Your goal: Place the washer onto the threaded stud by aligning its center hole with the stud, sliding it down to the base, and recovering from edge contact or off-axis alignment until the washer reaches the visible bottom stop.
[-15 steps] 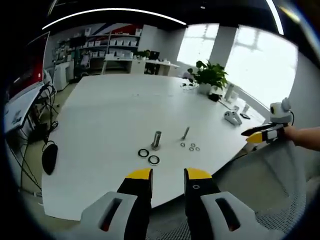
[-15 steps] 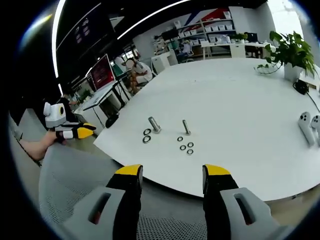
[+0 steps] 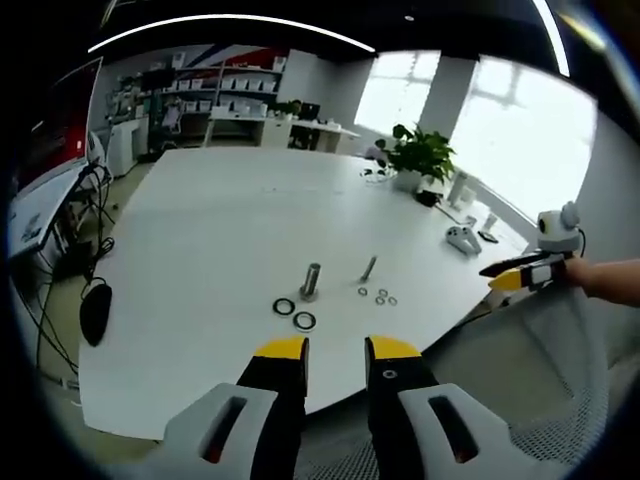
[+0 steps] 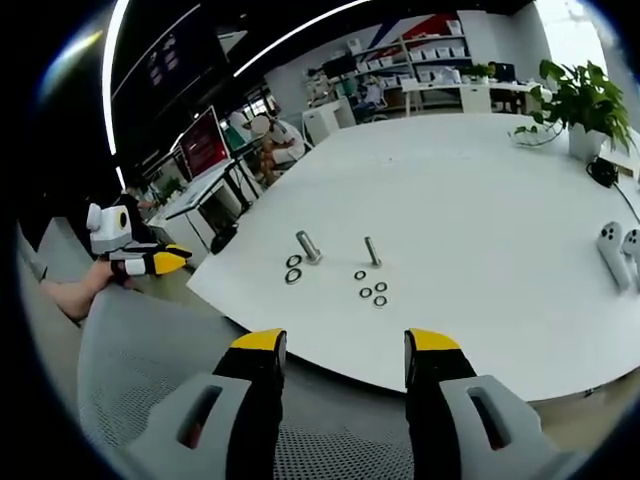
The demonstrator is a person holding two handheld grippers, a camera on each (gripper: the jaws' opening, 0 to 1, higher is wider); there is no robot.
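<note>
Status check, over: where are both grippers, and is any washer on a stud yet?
Left gripper and right gripper open, empty, short of the table. Washers loose beside the thin stud. Nothing blocking.

The left gripper view looks forward from off the near edge of the white worktop [image 3: 220, 220], across it toward the shelving and windows, well back from the hardware. The right gripper view faces the same worktop [image 4: 480, 190] from a point further right, equally far back. Both views share the thick stud [image 3: 311, 281] [image 4: 308, 247], thin stud [image 3: 369, 268] [image 4: 372, 252] and potted plant [image 3: 420, 155] [image 4: 580, 105].
</note>
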